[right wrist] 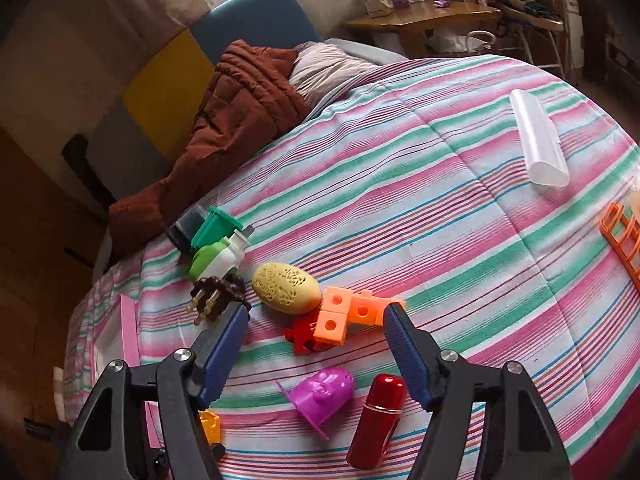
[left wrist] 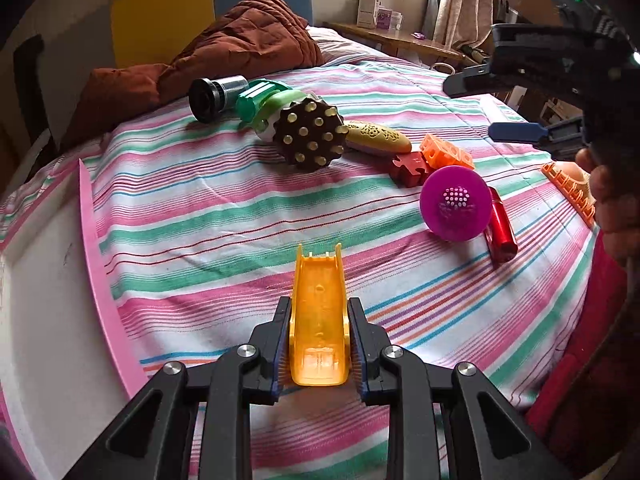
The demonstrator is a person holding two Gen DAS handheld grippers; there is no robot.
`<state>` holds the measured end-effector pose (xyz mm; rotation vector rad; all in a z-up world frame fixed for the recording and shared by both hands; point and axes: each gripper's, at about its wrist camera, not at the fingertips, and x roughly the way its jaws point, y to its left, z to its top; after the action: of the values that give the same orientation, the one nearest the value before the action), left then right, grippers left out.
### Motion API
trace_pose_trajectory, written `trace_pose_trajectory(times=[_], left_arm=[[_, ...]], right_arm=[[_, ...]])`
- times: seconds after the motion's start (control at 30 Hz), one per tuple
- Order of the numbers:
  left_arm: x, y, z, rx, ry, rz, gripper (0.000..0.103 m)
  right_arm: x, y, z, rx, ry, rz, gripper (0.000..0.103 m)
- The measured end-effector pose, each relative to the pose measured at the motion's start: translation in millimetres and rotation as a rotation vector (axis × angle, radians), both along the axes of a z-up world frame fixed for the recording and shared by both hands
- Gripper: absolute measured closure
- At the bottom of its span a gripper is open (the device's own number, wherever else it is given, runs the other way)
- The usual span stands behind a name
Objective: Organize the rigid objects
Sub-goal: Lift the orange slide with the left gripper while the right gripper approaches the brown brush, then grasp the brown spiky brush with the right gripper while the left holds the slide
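Observation:
My left gripper (left wrist: 319, 304) is shut on a yellow slide-shaped plastic piece (left wrist: 319, 332) and holds it above the striped bedsheet (left wrist: 224, 216), to the right of a pink-rimmed white tray (left wrist: 94, 240). My right gripper (right wrist: 317, 311) is open above a cluster of orange cubes (right wrist: 340, 316) and a red puzzle piece (right wrist: 302, 334), with nothing pressed between its blue pads. A purple bell-shaped toy (right wrist: 322, 394) and a red cylinder (right wrist: 378, 420) lie just below it. In the left wrist view the right gripper (left wrist: 468, 109) hangs at the upper right.
A yellow oval (right wrist: 286, 288), a brown studded disc (left wrist: 310, 134), a green-and-white piece (left wrist: 264, 108) and a black lens barrel (left wrist: 212, 98) lie farther back. An orange fence (right wrist: 624, 240) and a clear tube (right wrist: 540, 140) sit to the right. A brown quilt (left wrist: 240, 44) is bunched behind.

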<state>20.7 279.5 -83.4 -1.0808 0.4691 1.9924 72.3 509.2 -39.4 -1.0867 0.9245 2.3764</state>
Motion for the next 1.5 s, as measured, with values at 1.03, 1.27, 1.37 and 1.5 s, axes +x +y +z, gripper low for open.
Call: trace_pose_trajectory(times=[1.03,1.27,1.37,1.5], left_arm=[[8.5,-104.0,54.4,0.174,-0.038,0.117,0.077],[6.9,-125.6,57.5,0.180,-0.028,0.172,0.076],[6.4,-133.1,58.3,0.176,-0.019,0.192,0.076],[6.0,-140.0,59.7,0.175,-0.019,0.211,0.076]], right_arm=[[-87.2,-128.6,-37.0,0.135,-0.200,0.622,0.042],[-79.2,-138.9,-38.5,0.178,-0.211,0.651,0.042],[-78.8,-134.4,-38.7,0.122,-0.204,0.654,0.041],[-75.5,-132.2,-31.9,0.030,-0.142,0.682,0.036]])
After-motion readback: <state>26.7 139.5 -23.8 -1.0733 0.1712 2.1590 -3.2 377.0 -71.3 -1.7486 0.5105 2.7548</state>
